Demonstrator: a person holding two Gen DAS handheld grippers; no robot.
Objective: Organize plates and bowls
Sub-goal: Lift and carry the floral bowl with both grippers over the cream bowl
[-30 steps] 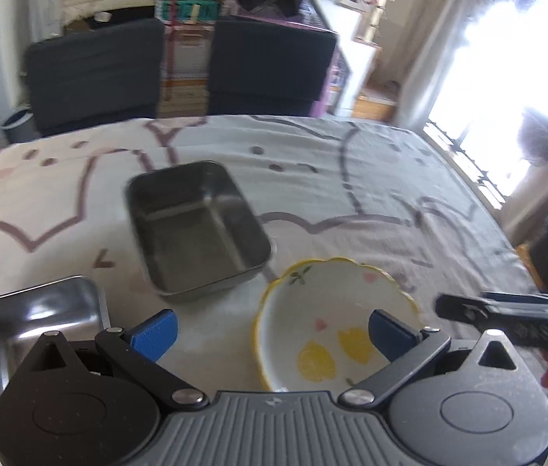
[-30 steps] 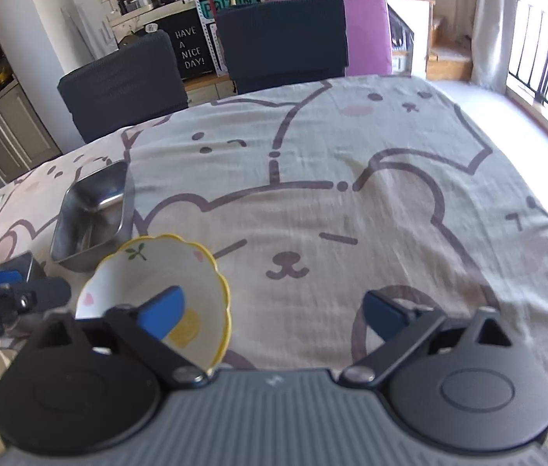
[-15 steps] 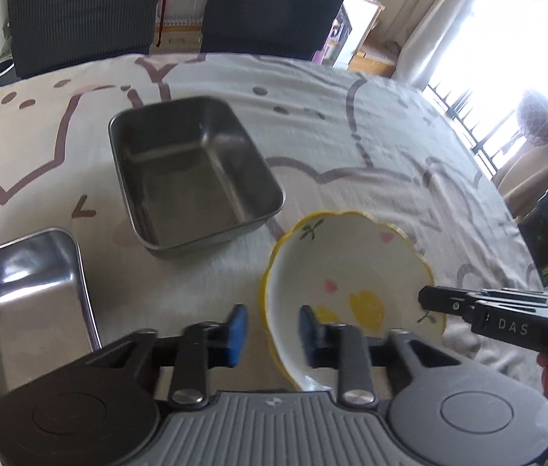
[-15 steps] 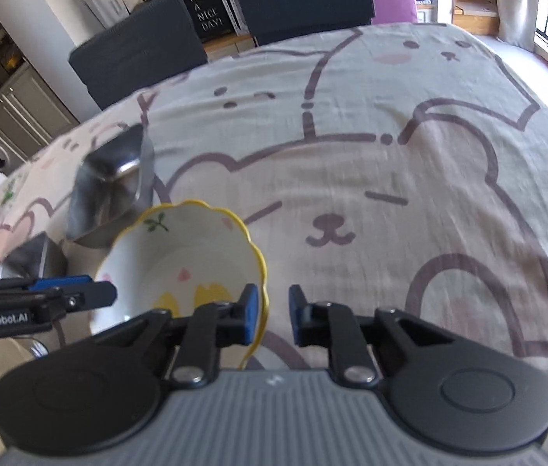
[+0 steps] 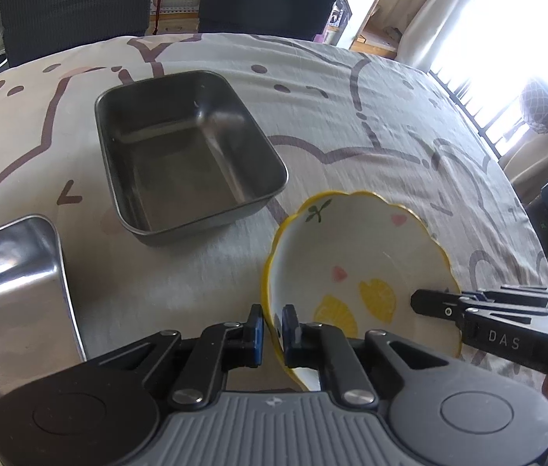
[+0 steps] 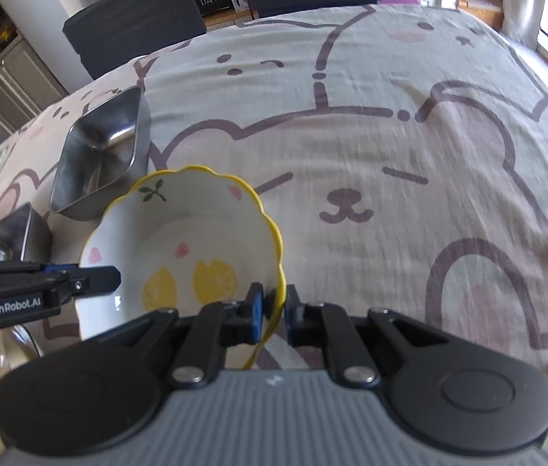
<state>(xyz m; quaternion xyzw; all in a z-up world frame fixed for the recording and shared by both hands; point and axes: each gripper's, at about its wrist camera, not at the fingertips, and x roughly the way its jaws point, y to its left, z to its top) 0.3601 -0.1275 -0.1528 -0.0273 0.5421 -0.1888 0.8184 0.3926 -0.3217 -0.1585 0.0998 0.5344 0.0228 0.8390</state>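
Your tabletop is covered by a pale cloth printed with cartoon bear outlines. On it, centre-left of the left wrist frame, sits a dark steel tray; a second steel tray lies at the lower left edge, and the scalloped yellow-rimmed bowl at lower right.

1 bowl, 2 steel pans (both empty).
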